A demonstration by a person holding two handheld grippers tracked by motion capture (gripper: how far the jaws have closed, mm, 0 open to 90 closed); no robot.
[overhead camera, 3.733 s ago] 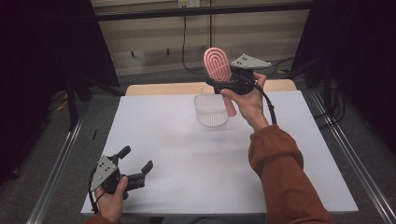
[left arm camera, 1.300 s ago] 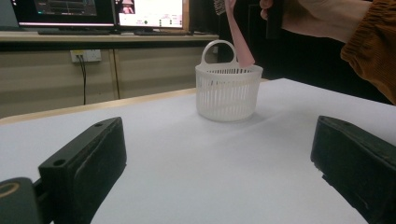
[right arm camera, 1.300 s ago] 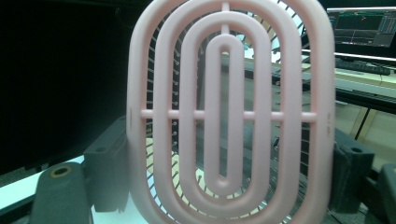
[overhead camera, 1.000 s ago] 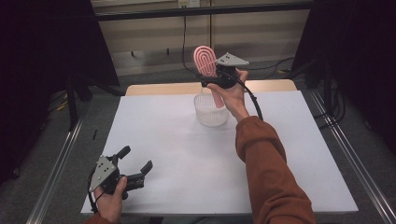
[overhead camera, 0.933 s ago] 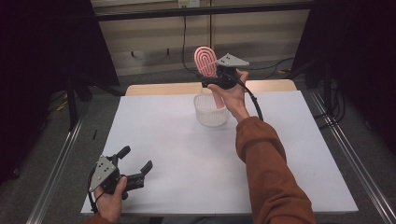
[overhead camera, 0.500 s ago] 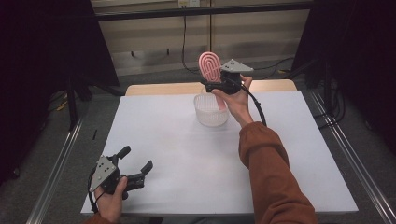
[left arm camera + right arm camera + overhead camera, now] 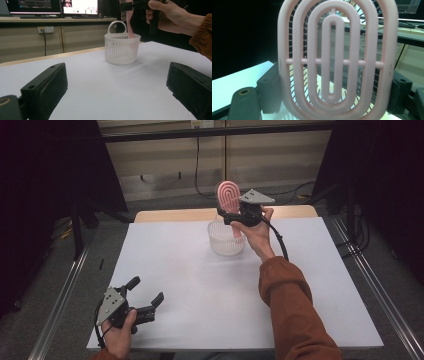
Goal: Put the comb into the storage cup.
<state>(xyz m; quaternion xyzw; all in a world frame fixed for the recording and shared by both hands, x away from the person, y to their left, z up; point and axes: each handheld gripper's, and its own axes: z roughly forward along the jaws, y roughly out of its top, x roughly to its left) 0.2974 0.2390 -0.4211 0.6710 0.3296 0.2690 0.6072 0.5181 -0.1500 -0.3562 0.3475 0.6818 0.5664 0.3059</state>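
Pink plastic hairbrush (image 7: 229,196) with oval loops: upright, handle tip just inside the white slotted plastic basket (image 7: 226,238) | right gripper (image 7: 233,213) pinches the brush, so I worry it tips the light basket or slips sideways | left gripper (image 7: 148,296) spread wide, holding nothing, low on the white table (image 7: 200,285)

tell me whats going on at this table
A person's right gripper holds a pink hairbrush upright over a small white basket, handle end dipping inside it. The left gripper rests open and idle near the table's front left corner. The brush is not yet released.
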